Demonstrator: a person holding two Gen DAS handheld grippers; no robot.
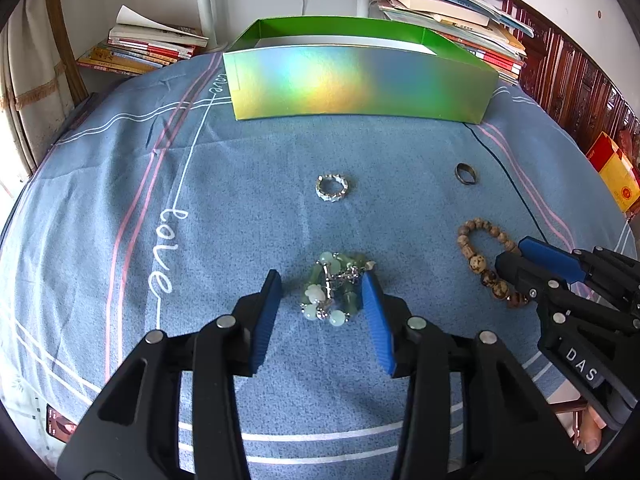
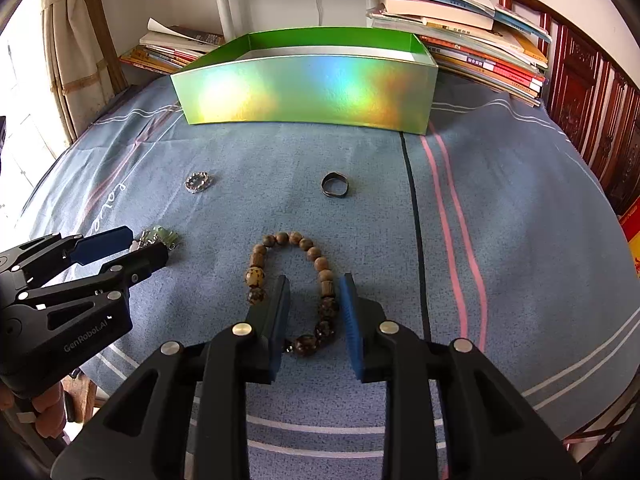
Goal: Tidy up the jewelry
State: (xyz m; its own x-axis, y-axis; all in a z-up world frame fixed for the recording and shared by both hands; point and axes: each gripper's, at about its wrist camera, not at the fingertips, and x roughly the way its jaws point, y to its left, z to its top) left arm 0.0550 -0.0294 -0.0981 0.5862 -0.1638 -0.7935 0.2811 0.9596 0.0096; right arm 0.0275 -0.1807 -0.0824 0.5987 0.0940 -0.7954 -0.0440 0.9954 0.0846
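I see the blue cloth [image 1: 240,184] spread over the whole work surface, with white lettering and pink stripes. At its far edge stands the green box [image 1: 356,84], open-topped and iridescent on its near wall, with stacks of books [image 2: 472,36] behind it. My left gripper [image 1: 325,280] sits low over the jade bracelet [image 1: 334,290]; its jaws stand apart on either side of the bunched beads, released. My right gripper [image 2: 314,288] straddles one side of the wooden bead bracelet [image 2: 288,280], jaws parted, not clamping. Farther out, between the bracelets and the box, lie the silver ring [image 1: 331,187] and, well apart to its right, the dark ring [image 1: 466,174].
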